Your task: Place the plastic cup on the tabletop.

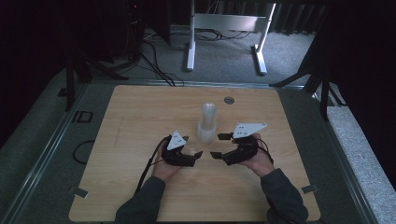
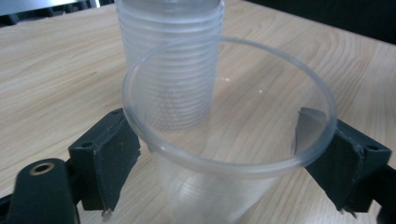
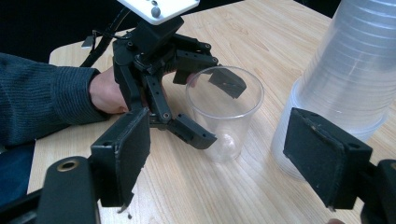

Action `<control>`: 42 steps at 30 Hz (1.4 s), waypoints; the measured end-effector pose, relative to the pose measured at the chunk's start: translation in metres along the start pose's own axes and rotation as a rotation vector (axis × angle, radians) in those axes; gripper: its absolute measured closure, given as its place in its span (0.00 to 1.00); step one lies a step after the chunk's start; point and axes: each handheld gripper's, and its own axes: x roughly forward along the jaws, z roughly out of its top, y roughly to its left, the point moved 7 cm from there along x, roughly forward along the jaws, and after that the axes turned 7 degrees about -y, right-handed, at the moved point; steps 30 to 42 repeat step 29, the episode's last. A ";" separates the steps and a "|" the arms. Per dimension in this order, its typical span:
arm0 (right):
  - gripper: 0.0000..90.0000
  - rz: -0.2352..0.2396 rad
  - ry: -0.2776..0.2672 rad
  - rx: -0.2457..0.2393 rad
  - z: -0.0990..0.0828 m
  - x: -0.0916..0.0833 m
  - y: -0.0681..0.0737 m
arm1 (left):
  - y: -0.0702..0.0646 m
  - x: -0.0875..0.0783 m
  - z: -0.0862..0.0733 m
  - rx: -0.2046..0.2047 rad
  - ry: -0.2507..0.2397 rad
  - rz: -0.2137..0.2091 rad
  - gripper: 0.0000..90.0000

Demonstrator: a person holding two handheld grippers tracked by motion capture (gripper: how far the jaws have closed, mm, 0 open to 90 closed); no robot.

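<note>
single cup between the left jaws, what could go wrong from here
1. The single cup stands upright between the left gripper's jaws, which are spread around it; drawing back carelessly, a pad could catch the rim and tip it.
2. The stack of cups stands close beside it and leans; the open right gripper, or a sliding cup, might topple it.

1. The stack of cups (image 1: 207, 122) is standing just beyond both grippers, blocking the way straight ahead.
2. A single cup (image 3: 225, 112) is sitting between the left gripper's (image 3: 205, 109) spread jaws.
3. Bare table (image 1: 140, 116) is lying open on either side.
</note>
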 end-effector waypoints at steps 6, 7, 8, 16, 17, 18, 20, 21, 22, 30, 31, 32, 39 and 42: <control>0.25 -0.002 -0.002 0.000 0.001 -0.001 0.000 | 0.004 -0.004 0.002 0.002 0.001 0.027 0.13; 0.25 -0.002 -0.003 0.001 0.001 -0.001 -0.001 | 0.005 -0.004 0.002 0.003 0.000 0.031 0.11; 0.25 -0.002 -0.003 0.001 0.001 -0.001 -0.001 | 0.005 -0.005 0.003 0.004 0.001 0.027 0.11; 0.25 0.000 -0.001 0.001 0.000 0.000 0.000 | 0.002 -0.008 0.004 0.007 0.007 0.021 0.08; 0.25 0.000 -0.001 0.001 0.000 -0.001 0.000 | 0.002 -0.009 0.004 0.010 0.002 0.022 0.08; 0.25 -0.001 -0.001 0.001 0.000 -0.001 0.000 | 0.002 -0.010 0.005 0.007 0.000 0.021 0.08; 0.25 -0.002 -0.003 0.003 -0.001 -0.001 -0.001 | 0.003 -0.012 0.005 0.009 -0.002 0.032 0.06; 0.25 -0.003 -0.003 0.005 -0.001 -0.002 -0.001 | 0.003 -0.013 0.006 0.005 -0.005 0.028 0.06; 0.25 -0.003 -0.003 0.005 -0.001 -0.002 -0.001 | 0.003 -0.013 0.006 0.005 -0.005 0.028 0.06; 0.25 -0.005 -0.005 0.006 -0.001 -0.002 -0.002 | 0.005 -0.023 0.008 0.017 -0.022 0.042 0.06; 0.25 -0.005 -0.005 0.006 -0.001 -0.002 -0.002 | 0.005 -0.023 0.008 0.017 -0.022 0.042 0.06; 0.25 -0.005 -0.005 0.006 -0.001 -0.002 -0.002 | 0.005 -0.023 0.008 0.017 -0.022 0.042 0.06; 0.25 -0.005 -0.005 0.006 -0.001 -0.002 -0.002 | 0.005 -0.023 0.008 0.017 -0.022 0.042 0.06; 0.25 -0.005 -0.005 0.006 -0.001 -0.002 -0.002 | 0.005 -0.023 0.008 0.017 -0.022 0.042 0.06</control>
